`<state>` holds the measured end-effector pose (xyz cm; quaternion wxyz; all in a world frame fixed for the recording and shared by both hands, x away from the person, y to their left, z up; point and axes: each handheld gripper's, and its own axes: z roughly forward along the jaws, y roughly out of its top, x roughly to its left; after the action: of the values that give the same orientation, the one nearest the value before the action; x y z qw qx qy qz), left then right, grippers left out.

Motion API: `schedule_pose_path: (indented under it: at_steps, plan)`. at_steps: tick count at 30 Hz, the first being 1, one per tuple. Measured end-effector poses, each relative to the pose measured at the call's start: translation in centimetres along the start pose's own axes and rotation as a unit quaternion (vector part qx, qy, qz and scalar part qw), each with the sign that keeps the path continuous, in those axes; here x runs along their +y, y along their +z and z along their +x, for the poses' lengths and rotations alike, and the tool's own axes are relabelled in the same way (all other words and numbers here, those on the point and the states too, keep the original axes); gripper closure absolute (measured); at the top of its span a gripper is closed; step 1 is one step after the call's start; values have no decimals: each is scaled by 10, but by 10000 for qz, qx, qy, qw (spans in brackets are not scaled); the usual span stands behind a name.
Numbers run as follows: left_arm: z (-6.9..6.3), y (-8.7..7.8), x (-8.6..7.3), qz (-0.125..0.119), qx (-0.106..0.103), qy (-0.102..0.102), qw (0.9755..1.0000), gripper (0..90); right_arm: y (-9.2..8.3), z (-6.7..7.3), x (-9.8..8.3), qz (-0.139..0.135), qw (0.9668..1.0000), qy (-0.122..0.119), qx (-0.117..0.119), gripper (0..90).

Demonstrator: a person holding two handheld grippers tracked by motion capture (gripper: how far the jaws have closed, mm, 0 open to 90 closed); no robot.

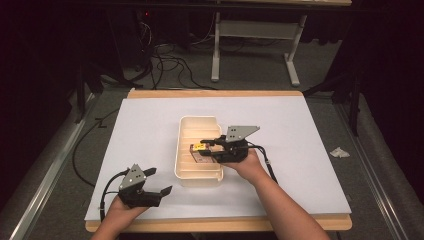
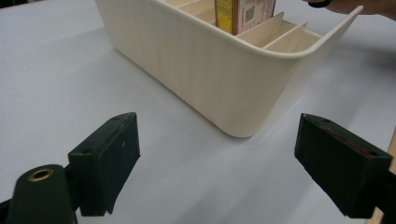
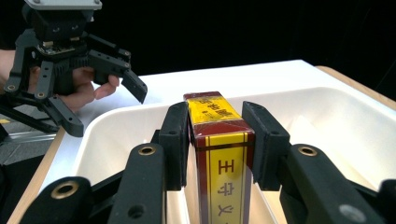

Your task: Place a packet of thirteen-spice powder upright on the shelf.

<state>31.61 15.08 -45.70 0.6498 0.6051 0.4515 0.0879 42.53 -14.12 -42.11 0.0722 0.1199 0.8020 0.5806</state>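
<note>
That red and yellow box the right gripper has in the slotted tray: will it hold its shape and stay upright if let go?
The box looks like stiff card with crisp edges, so it probably keeps its shape. Tall and narrow, it might lean, though the tray dividers should catch it. Its glossy faces could slip.

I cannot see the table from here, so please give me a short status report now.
Right gripper shut on the red-and-yellow box, standing in the cream divided tray. Left gripper open, idle near the tray corner. Nothing in the way.
</note>
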Motion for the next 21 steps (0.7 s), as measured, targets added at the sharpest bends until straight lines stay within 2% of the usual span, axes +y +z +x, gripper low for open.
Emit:
schedule_pose_path:
  at_steps: [7, 21]
  plan:
    - [0, 0, 0, -12, -4, -1, 10000, 147, -4, 1, -3, -60, 10000, 26, -55, 627]
    - [-1, 1, -1, 4, -5, -12, 10000, 148, -15, 1, -12, 42, 9996, 89, -275, 603]
